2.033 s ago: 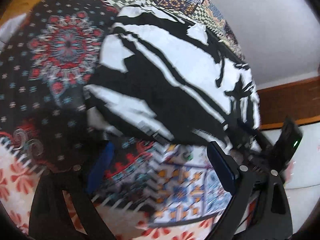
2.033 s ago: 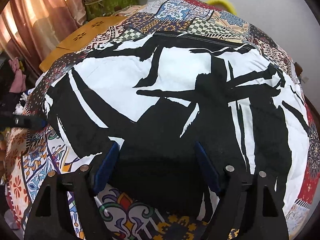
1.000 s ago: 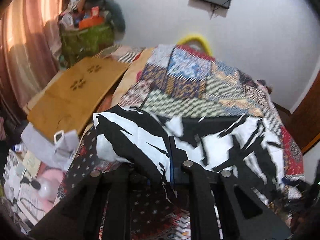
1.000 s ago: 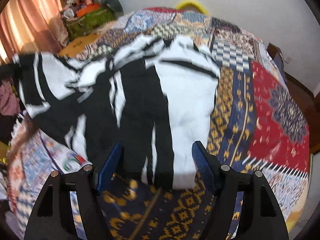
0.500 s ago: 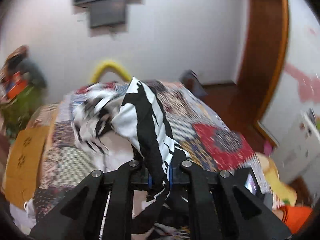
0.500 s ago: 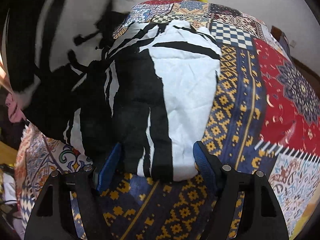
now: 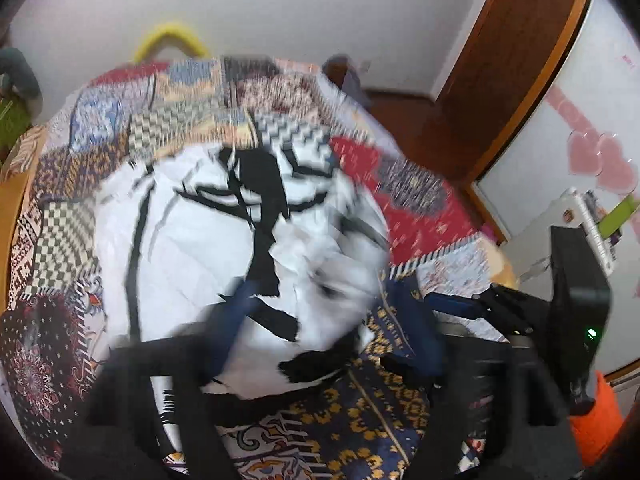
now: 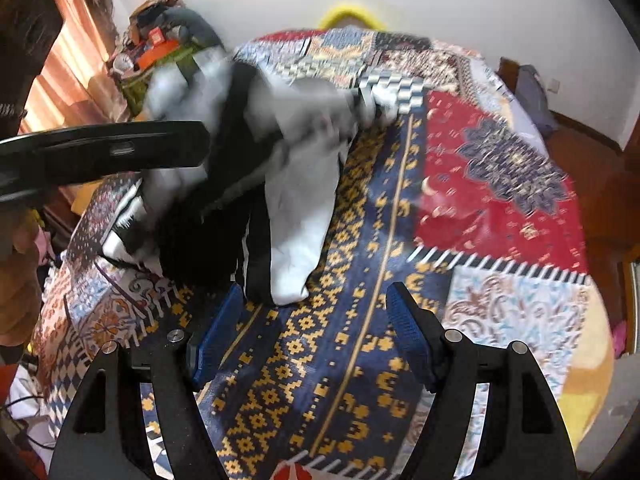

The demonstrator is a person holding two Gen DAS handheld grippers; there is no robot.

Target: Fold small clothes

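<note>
**Motion blur and hidden edges**

In the left wrist view the left gripper (image 7: 324, 320) is smeared by blur, so how its jaws stand cannot be read. The black-and-white garment (image 7: 224, 248) blurs at its right side. In the right wrist view the garment's upper part is blurred, and a dark bar (image 8: 104, 152) covers its left edge.

One black-and-white garment (image 7: 208, 240); one patchwork bedspread (image 8: 500, 216) under it; two grippers, the left (image 7: 320, 328) and the right (image 8: 316, 336), each with two blue-padded fingers. One yellow hoop (image 7: 170, 38) at the far wall, one wooden door frame (image 7: 516, 80), one orange curtain (image 8: 76, 64), one cluttered green basket (image 8: 160, 60). Two pink hearts (image 7: 604, 160) on a white panel; the basket's contents are too jumbled to count.
</note>
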